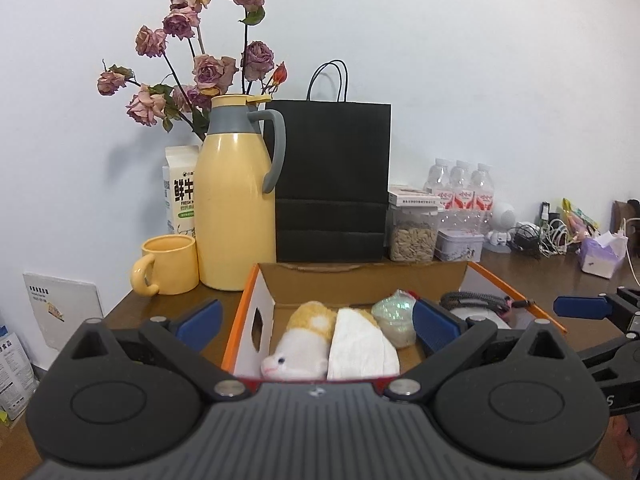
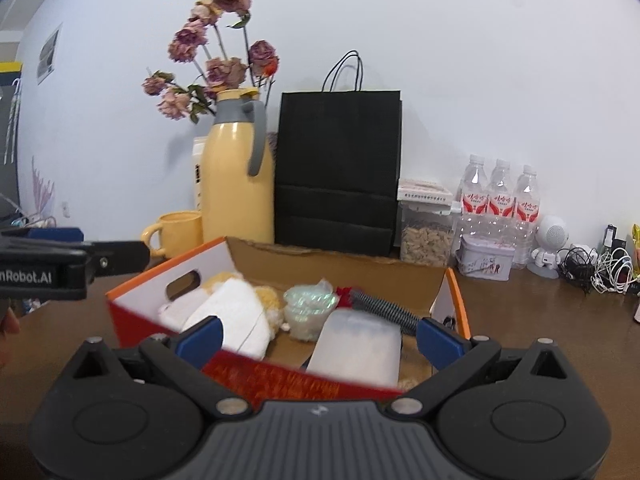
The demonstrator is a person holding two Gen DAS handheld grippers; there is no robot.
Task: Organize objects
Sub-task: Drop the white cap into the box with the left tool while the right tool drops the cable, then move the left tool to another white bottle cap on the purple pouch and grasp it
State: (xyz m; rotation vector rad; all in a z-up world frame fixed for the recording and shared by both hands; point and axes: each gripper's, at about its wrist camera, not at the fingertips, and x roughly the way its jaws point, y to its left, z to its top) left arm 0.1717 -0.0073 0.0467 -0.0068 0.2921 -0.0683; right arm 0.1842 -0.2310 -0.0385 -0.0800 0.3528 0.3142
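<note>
box (image 1: 400,276): dead ahead of both grippers, already packed
left gripper (image 1: 318,322): spread wide, empty, nearer plush (image 1: 298,354)
right gripper (image 2: 320,338): wide too, empty

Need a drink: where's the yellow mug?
In both views the mug stands at the table's back left, beside the yellow jug, left of the box.

My left wrist view: close above the cardboard box (image 1: 360,280) near-left edge, facing the far wall. My right wrist view: same facing, near-right. Shared: box, black bag (image 2: 338,168).
</note>
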